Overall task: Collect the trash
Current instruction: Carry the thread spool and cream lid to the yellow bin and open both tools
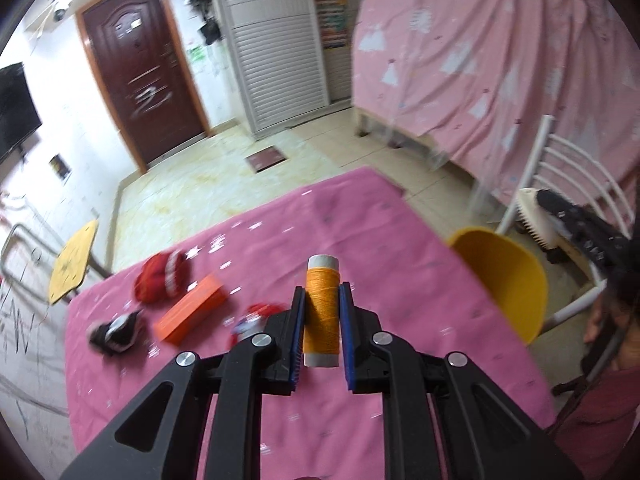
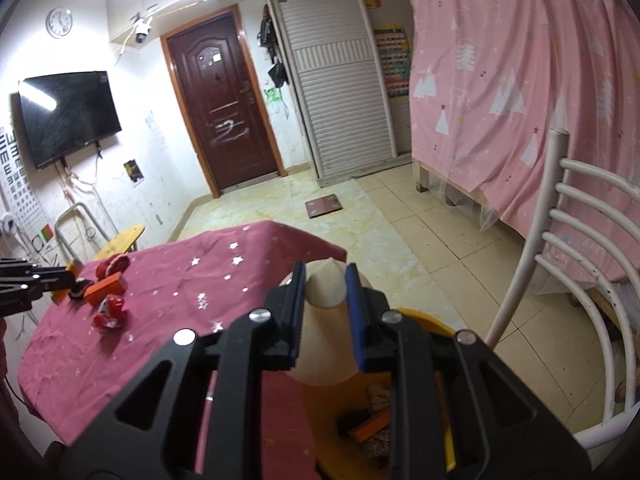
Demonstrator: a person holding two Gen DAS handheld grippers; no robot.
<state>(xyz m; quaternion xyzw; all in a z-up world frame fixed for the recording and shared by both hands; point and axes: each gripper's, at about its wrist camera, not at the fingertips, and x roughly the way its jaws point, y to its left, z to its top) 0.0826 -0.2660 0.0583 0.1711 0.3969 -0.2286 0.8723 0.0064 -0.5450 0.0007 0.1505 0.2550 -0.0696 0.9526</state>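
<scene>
Orange thread spool, yellow bin

Brown door, wall television (glare-streaked), perhaps scales

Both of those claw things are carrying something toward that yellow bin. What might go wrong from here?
The orange thread spool is pinched only at its sides between the left fingers, so it might slip out before reaching the yellow bin. The cream cone in the right fingers is tapered and could squirt free. Both hands converging on the bin might collide.
</scene>
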